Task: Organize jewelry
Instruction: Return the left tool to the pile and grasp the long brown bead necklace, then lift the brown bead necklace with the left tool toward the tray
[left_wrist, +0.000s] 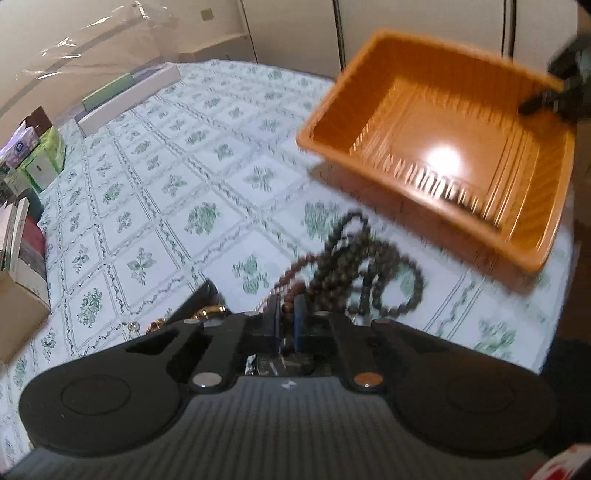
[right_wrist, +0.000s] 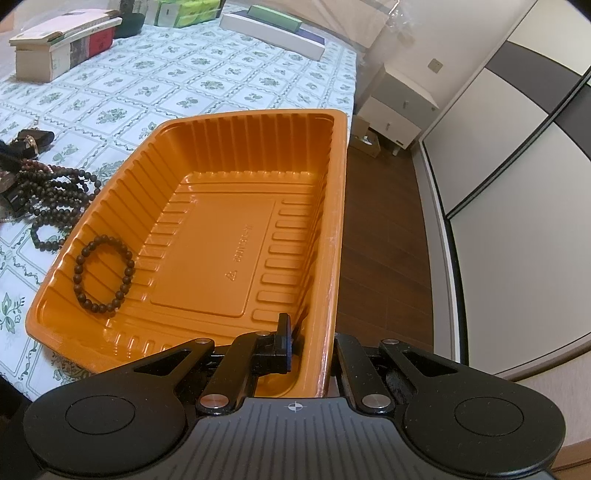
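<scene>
**Ana:** Fingers (left_wrist: 274, 314) of the left gripper (left_wrist: 284, 314) sit nearly together, pinching a strand of reddish-brown beads (left_wrist: 295, 275) between the blue pads. The strand runs forward from the pads toward a tangled pile of dark beads (left_wrist: 369, 266) on the cloth (left_wrist: 147, 206).

**Ben:** And the right gripper?

**Ana:** The right gripper (right_wrist: 312, 343) is clamped on the long wall of an orange tray (right_wrist: 236, 147). One finger (right_wrist: 283, 338) is inside the tray; the other is outside and mostly hidden by the wall. From the left wrist view, the tray (left_wrist: 369, 81) looks tilted and raised above the cloth, blurred, with its shadow beneath it and the right gripper (left_wrist: 546, 98) dark at its far corner.

**Ben:** Where is the jewelry?

**Ana:** One bracelet (right_wrist: 103, 275) of dark round beads lies inside the tray, against the ribbed slope at the near left corner. The rest of the tray floor is bare orange plastic. The dark beads (right_wrist: 59, 192) are heaped on the cloth just beside the tray's left wall. Past them, at the left edge of the right wrist view, is something dark with a gold part (right_wrist: 31, 142); I cannot tell what.

**Ben:** What surrounds all this?

**Ana:** The cloth (right_wrist: 110, 92) is white with a green floral grid. At its far side sit books (right_wrist: 62, 40), green boxes (right_wrist: 184, 13) and a long white box (right_wrist: 273, 31). To the right are a wood floor (right_wrist: 384, 221), a small white cabinet (right_wrist: 399, 107) and sliding wardrobe doors (right_wrist: 498, 147).
</scene>
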